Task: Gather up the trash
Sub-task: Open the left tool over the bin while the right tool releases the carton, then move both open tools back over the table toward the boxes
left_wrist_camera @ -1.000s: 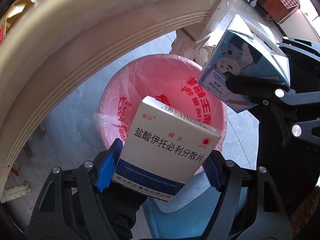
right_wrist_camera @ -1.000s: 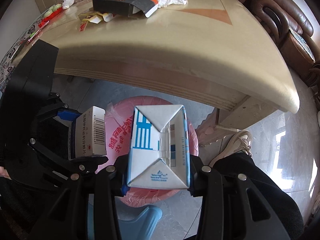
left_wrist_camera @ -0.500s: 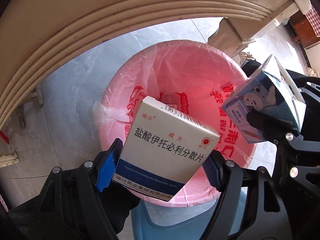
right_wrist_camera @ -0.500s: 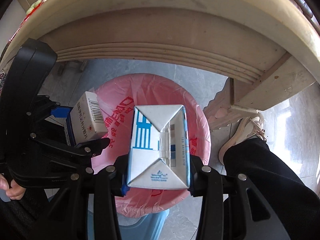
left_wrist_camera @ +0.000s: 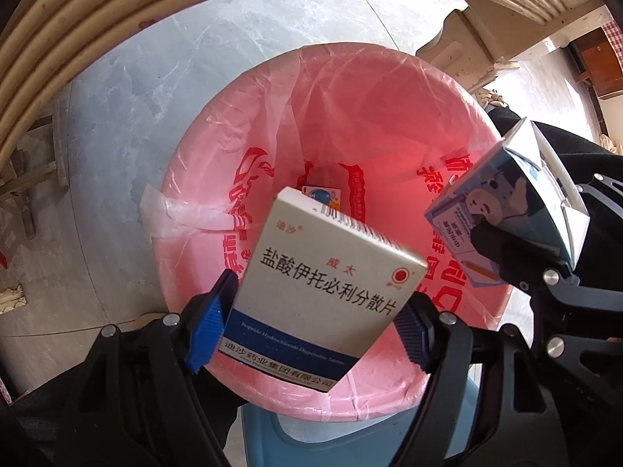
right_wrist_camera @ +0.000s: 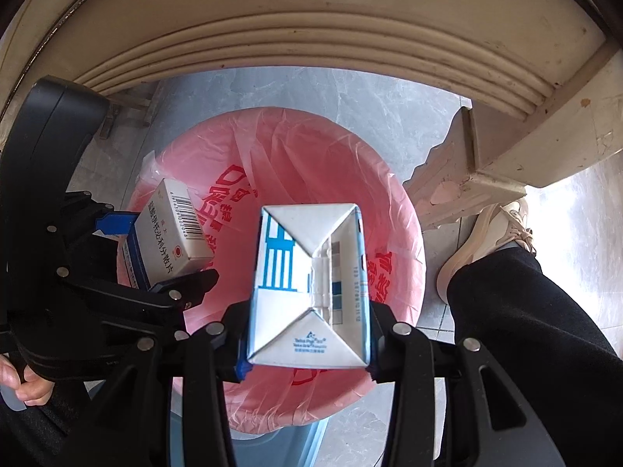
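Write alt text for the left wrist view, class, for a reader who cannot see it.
The left gripper holds a white and blue medicine box over a bin lined with a pink bag, a small item lying at its bottom. At right, the right gripper holds a small drink carton over the bin's rim, below a cream table edge.

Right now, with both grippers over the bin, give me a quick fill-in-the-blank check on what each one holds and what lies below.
1. The left gripper is shut on a ____ with a barcode on its end.
2. The right gripper is shut on a blue and white ____.
3. Both items hang above a bin lined with a ____ plastic bag.
4. Above the bin runs the ribbed edge of a ____.

Missing words: medicine box; drink carton; pink; table
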Tool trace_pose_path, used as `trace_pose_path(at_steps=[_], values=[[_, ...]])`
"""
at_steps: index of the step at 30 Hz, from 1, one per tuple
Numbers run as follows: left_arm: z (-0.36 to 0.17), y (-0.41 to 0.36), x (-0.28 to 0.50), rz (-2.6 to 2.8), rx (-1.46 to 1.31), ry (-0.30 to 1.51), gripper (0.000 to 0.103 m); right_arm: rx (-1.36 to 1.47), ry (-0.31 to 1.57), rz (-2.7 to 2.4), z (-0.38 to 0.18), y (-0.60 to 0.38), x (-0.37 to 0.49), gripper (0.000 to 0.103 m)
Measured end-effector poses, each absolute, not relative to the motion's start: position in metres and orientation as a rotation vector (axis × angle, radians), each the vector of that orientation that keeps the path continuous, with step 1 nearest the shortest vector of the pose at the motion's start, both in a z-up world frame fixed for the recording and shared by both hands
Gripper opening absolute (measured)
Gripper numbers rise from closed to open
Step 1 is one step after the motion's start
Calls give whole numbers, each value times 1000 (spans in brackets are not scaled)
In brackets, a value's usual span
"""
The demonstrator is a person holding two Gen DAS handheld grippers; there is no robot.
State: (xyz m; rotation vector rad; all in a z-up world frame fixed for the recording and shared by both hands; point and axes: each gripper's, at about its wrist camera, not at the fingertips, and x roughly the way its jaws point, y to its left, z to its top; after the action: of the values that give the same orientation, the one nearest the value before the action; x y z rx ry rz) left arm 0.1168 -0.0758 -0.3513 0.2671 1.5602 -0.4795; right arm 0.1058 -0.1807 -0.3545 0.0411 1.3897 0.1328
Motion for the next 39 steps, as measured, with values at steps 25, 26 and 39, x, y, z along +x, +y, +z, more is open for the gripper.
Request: trace_pose_path(at_steps=[25,26,39], values=[[-364,-64,133,-423,223,1631,83,12,1391,113,-357,-181,108,65],[-364,-64,133,-423,223,1631,83,13,1391,113,-357,-181,108,65],[-357,-58,129,-409,233,1621,83,-22,1366,119,-349,-173,104,65]])
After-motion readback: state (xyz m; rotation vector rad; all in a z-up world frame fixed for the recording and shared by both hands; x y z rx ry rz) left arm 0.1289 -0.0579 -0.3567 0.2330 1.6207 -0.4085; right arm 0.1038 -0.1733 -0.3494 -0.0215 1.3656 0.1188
